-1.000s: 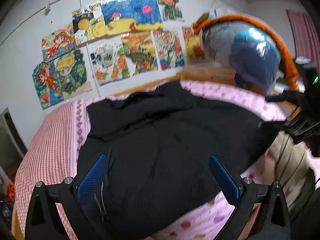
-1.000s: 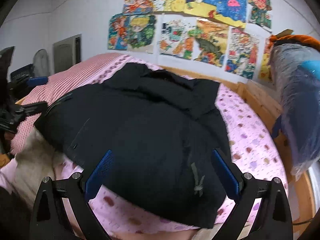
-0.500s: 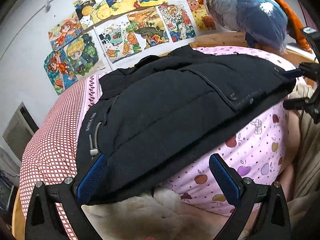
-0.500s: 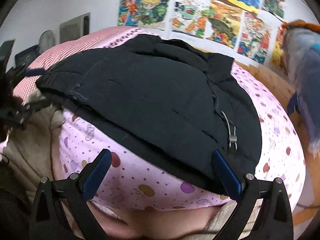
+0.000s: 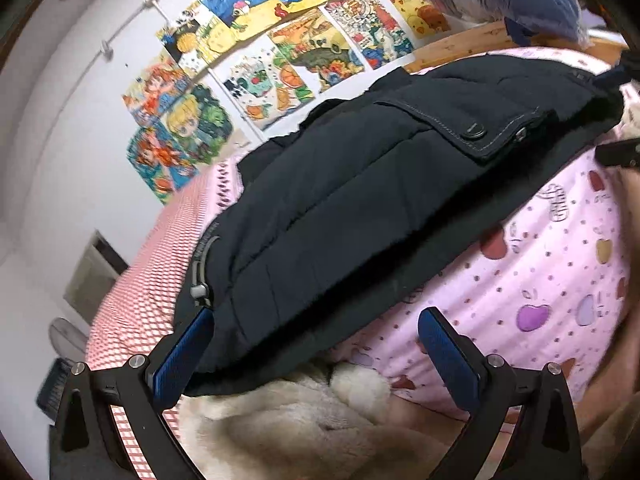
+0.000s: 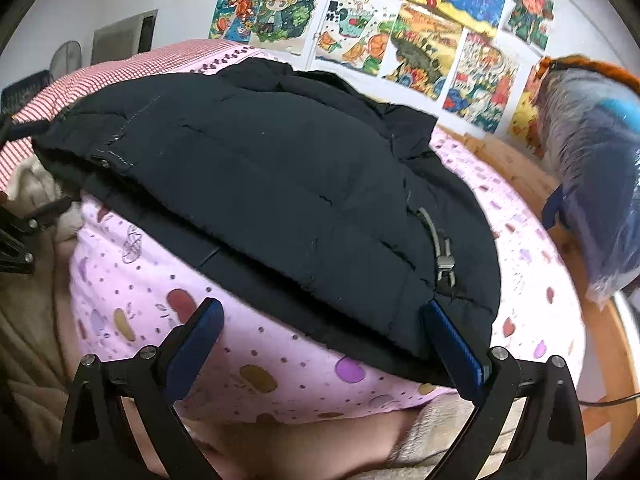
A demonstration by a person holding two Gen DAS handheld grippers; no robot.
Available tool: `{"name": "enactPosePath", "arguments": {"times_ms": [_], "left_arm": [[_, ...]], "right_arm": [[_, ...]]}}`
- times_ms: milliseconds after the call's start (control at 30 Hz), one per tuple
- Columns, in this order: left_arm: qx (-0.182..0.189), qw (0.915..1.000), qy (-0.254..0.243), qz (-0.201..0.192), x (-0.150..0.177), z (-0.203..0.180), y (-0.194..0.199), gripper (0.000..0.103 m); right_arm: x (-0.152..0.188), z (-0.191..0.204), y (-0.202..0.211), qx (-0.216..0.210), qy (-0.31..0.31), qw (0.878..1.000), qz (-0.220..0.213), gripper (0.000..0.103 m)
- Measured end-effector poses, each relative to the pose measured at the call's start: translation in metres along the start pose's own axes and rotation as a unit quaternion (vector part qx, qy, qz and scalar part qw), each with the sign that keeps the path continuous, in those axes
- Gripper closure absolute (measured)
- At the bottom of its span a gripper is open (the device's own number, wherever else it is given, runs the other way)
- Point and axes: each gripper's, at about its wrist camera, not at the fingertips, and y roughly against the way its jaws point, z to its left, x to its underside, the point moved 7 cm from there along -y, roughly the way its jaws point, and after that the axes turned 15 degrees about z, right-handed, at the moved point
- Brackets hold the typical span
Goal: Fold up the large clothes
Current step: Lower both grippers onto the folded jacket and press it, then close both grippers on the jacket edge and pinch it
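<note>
A large black padded jacket point(image 5: 360, 208) lies spread on a bed with a pink fruit-print sheet point(image 5: 552, 280). It also shows in the right wrist view point(image 6: 280, 184). My left gripper point(image 5: 316, 352) is open and empty, low at the jacket's near left hem corner, its left finger beside a grey cord toggle point(image 5: 198, 292). My right gripper point(image 6: 320, 340) is open and empty at the near right hem, its right finger just below the other toggle point(image 6: 444, 260). Neither touches the jacket.
A cream fleecy blanket point(image 5: 304, 420) hangs at the bed's near edge. A red-checked sheet point(image 5: 140, 288) covers the left side. A plastic-wrapped blue bundle point(image 6: 592, 168) sits on the wooden bed frame point(image 6: 516, 160) at right. Posters cover the far wall.
Both grippers have pulled back and dropped from above the jacket to its near hem at the bed edge. The jacket looks flatter. Both jaws stay open.
</note>
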Motion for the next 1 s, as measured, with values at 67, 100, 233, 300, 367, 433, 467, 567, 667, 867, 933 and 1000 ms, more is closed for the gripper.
{"name": "enactPosePath", "arguments": {"times_ms": [67,100,233,300,367,433,467,567,667,867,933,1000], "left_arm": [[-0.009,0.9999,-0.006,0.009,-0.002,-0.002,-0.005,0.000],[-0.011,0.9998,-0.006,0.015,-0.002,-0.002,-0.008,0.000],[-0.004,0.9988,0.002,0.048,-0.003,0.001,-0.023,0.000],[0.000,0.9985,0.015,0.052,-0.002,0.006,-0.025,0.000],[0.002,0.9982,0.028,0.054,-0.003,0.011,-0.026,0.000],[0.009,0.9978,0.034,0.055,-0.003,0.014,-0.026,0.000],[0.012,0.9977,0.035,0.056,-0.002,0.014,-0.025,0.000],[0.005,0.9979,0.045,0.046,-0.007,0.022,-0.022,0.000],[-0.011,0.9983,0.052,0.026,-0.011,0.029,-0.017,0.000],[-0.041,0.9976,0.056,-0.006,-0.022,0.040,-0.012,0.000],[-0.044,0.9970,0.061,-0.014,-0.023,0.042,-0.009,0.000],[-0.047,0.9965,0.066,-0.021,-0.025,0.045,-0.007,0.000]], "right_arm": [[0.000,-0.003,-0.001,0.011,-0.005,1.000,0.002,0.004],[0.000,-0.004,-0.001,0.014,-0.007,1.000,0.004,0.004],[0.002,-0.018,-0.006,0.042,-0.025,0.999,0.014,0.004],[0.002,-0.024,-0.006,0.043,-0.036,0.998,0.015,0.004],[0.002,-0.028,-0.007,0.044,-0.042,0.998,0.015,0.004],[0.001,-0.030,-0.007,0.057,-0.040,0.997,0.014,0.004],[0.000,-0.032,-0.008,0.065,-0.038,0.997,0.013,0.004],[-0.002,-0.039,-0.007,0.088,-0.043,0.995,0.009,0.004],[-0.005,-0.047,-0.001,0.097,-0.054,0.994,-0.006,0.004],[-0.016,-0.052,0.031,0.150,-0.043,0.985,-0.080,0.004],[-0.020,-0.050,0.037,0.153,-0.040,0.983,-0.092,0.004],[-0.022,-0.050,0.037,0.148,-0.035,0.984,-0.091,0.005]]}}
